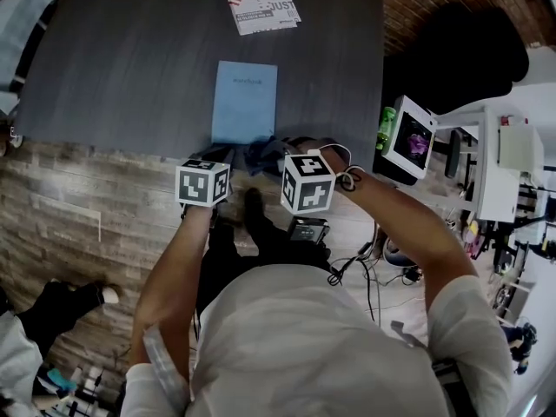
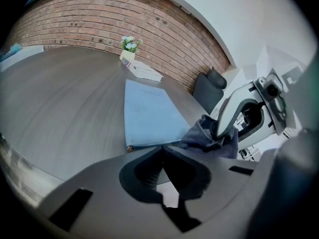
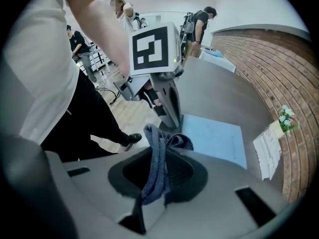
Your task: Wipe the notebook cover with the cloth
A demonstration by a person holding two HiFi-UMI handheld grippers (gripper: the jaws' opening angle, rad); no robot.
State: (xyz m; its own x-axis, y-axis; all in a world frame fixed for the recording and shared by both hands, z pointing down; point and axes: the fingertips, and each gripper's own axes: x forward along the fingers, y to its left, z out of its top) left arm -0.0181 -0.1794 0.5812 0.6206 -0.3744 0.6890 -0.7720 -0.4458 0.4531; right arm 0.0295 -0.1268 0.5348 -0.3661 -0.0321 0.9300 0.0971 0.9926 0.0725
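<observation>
Step in hand: cloth gripped, wipe apparently not yet begun.

- Right gripper [image 3: 160,146]: jaws clamped on the cloth [image 3: 155,163], at the near edge of the notebook [image 1: 245,101].
- Left gripper [image 2: 163,149]: jaws together, empty, just beside the notebook's near-left corner.

Next move, by judgement: press the cloth flat and sweep it across the cover.

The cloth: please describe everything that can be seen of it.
The cloth is dark blue-grey soft fabric, crumpled into folds. The right gripper is shut on it: one fold runs between the jaws and a bunch sticks out past their tips. That bunch sits at the near right corner of the light blue notebook, by the table edge. Whether it touches the cover I cannot tell.
</observation>
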